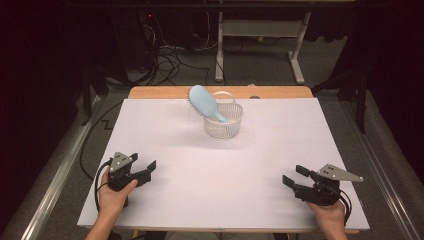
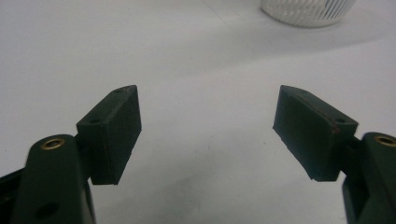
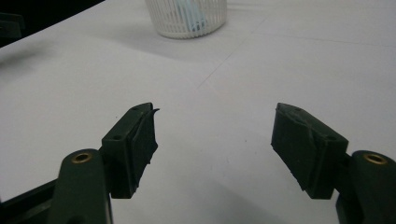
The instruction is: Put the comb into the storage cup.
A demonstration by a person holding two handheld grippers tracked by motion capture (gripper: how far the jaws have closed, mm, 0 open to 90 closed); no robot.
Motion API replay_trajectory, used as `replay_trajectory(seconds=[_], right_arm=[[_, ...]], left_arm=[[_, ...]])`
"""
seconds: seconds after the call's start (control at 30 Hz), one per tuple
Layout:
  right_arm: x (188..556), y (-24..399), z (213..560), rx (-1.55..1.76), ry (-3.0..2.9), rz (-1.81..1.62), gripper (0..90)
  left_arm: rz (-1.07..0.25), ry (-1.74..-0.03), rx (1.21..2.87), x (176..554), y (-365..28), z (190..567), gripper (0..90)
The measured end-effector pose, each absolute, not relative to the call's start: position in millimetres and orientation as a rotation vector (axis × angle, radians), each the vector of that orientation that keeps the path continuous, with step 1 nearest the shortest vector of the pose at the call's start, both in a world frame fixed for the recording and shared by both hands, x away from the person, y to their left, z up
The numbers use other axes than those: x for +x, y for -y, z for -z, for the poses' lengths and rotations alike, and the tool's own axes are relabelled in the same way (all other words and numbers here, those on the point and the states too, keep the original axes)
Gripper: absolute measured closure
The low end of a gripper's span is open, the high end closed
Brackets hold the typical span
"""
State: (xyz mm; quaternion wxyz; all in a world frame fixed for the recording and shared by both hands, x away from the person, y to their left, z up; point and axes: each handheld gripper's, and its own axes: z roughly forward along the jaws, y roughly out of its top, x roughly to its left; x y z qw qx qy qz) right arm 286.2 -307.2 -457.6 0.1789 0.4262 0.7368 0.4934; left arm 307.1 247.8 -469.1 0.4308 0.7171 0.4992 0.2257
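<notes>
The left gripper is resting near the front left corner of the surface, held by a hand coming in over the front edge. Its jaws are standing wide apart with nothing between them; in the left gripper view only bare white surface is lying between the 2 pads.

The right gripper is sitting near the front right corner, also gripped by a hand, with a grey plate on top. Its jaws are likewise gaping wide and holding nothing, and the right gripper view is showing bare surface between them.

The basket, white and slatted, is standing upright near the middle of the rear edge, well apart from both grippers. The brush, pale blue, is sitting in the basket with its handle down inside and its head leaning out over the rim toward the rear left. In the right gripper view the blue handle is showing through the basket wall. The basket's lower wall is appearing at the top of the left gripper view.
</notes>
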Motion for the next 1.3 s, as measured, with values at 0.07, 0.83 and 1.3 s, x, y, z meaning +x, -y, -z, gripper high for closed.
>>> replay_trajectory(seconds=[0.07, 0.83, 1.3], right_arm=[[286.2, 307.4, 457.6, 1.206, -2.083, -1.394, 31.1], [285.0, 308.4, 457.0, 1.207, -2.073, -1.391, 31.4], [284.5, 308.5, 456.5, 1.203, -2.071, -1.395, 31.4]], left_arm=[[-0.56, -1.247, 1.785, 306.9, -248.0, 469.8, 24.2], [-0.551, -1.265, 1.763, 302.4, -250.6, 476.9, 24.2], [-0.577, -1.261, 1.741, 295.4, -251.1, 478.2, 24.2]])
